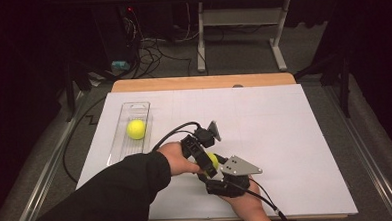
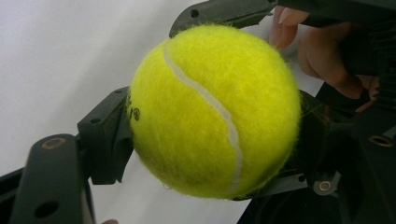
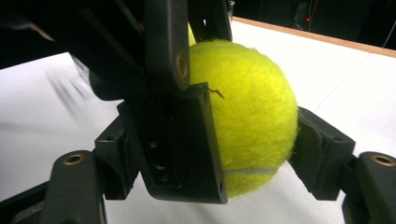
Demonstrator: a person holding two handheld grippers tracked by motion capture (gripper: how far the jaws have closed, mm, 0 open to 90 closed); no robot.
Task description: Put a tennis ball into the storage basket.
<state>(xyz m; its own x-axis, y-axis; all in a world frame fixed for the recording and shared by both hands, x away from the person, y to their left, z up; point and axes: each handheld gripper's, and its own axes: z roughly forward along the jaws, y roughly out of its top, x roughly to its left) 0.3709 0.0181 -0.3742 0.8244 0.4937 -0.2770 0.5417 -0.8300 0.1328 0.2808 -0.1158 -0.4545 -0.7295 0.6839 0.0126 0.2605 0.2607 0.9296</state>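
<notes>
A yellow tennis ball [image 1: 213, 160] hangs just above the white sheet near the table's front, between both grippers. My left gripper [image 1: 209, 163] comes in from the left and is shut on the ball [image 2: 215, 112], with one black pad [image 2: 109, 140] pressed to its side. My right gripper [image 1: 216, 165], under its grey plate, reaches up from the front edge. Its jaws sit against both sides of the same ball [image 3: 252, 112], and the left gripper's jaw crosses in front of it. A second tennis ball [image 1: 135, 128] lies in a clear tray [image 1: 139, 106] at the left.
A white sheet [image 1: 285, 136] covers the wooden table [image 1: 203, 82]. Black cables trail from both grippers. Beyond the table's far edge there are floor cables and the legs of a grey stand [image 1: 200, 40].
</notes>
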